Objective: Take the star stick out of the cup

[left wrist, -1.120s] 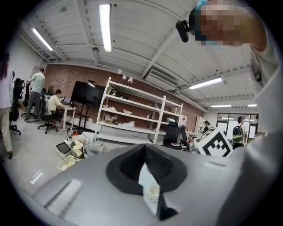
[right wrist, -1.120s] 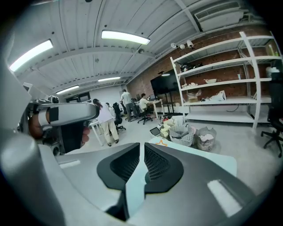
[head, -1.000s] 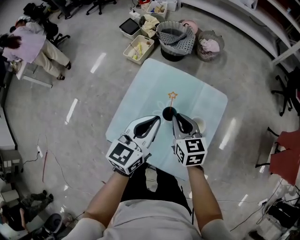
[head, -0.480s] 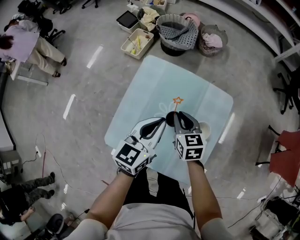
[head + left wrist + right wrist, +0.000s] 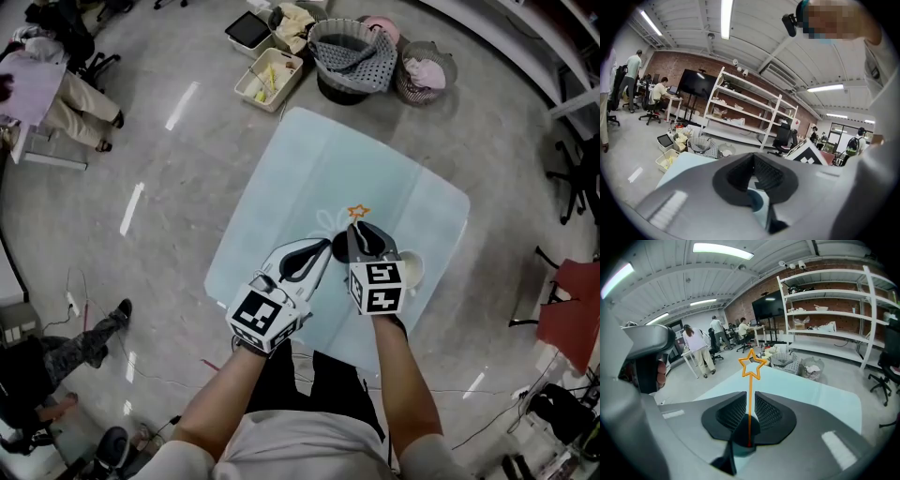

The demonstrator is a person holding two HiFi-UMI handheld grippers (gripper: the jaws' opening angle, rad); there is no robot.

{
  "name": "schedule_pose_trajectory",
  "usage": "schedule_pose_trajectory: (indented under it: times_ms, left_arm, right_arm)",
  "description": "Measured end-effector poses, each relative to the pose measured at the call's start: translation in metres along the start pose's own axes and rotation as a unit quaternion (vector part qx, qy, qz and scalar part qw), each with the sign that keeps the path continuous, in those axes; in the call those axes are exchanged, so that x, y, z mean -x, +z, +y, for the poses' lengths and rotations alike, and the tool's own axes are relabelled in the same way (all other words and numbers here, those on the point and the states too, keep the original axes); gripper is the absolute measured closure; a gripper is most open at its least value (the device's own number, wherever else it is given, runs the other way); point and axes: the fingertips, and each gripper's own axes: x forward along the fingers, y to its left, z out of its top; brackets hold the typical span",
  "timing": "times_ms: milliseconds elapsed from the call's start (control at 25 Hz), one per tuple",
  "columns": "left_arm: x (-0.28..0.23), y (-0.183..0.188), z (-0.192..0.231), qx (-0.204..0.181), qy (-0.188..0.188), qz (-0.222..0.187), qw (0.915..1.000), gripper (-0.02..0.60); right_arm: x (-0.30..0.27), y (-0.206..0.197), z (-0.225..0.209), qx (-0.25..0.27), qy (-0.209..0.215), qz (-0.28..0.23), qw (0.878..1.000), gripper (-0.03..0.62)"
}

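Note:
An orange star stick (image 5: 751, 364) stands upright in a small dark cup (image 5: 339, 246) on the pale blue table (image 5: 309, 159). In the head view its star (image 5: 357, 212) shows just past my right gripper (image 5: 361, 232). In the right gripper view my right gripper (image 5: 750, 409) straddles the thin stem, with a slim gap on each side of it. The cup (image 5: 739, 442) sits below those jaws. My left gripper (image 5: 327, 248) comes in from the left, its tips at the cup's rim. In the left gripper view the left gripper (image 5: 753, 161) has its pads together above the cup (image 5: 753, 200).
A white round object (image 5: 411, 268) lies on the table right of my right gripper. On the floor beyond the table stand a grey basket (image 5: 352, 52), a pink-filled basket (image 5: 420, 73) and a cream tray (image 5: 267, 80). A person (image 5: 56, 89) sits far left; a red chair (image 5: 572, 314) stands at right.
My right gripper has moved forward over the cup, so its jaws now flank the stick's stem. The left gripper stays at the cup. The head camera has drifted, shifting the whole scene.

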Motion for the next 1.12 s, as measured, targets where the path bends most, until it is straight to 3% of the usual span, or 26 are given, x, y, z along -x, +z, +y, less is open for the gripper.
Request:
schedule_pose_trajectory:
  times_ms: [480, 1120]
  left_arm:
    - [0.000, -0.010, 0.006, 0.006, 0.002, 0.008, 0.9999, 0.575]
    - [0.018, 0.006, -0.022, 0.002, 0.016, -0.004, 0.9999, 0.575]
  right_arm:
    - [-0.003, -0.007, -0.005, 0.005, -0.008, 0.015, 1.000, 0.566]
    - [0.067, 0.043, 0.006, 0.016, 0.001, -0.069, 0.997, 0.566]
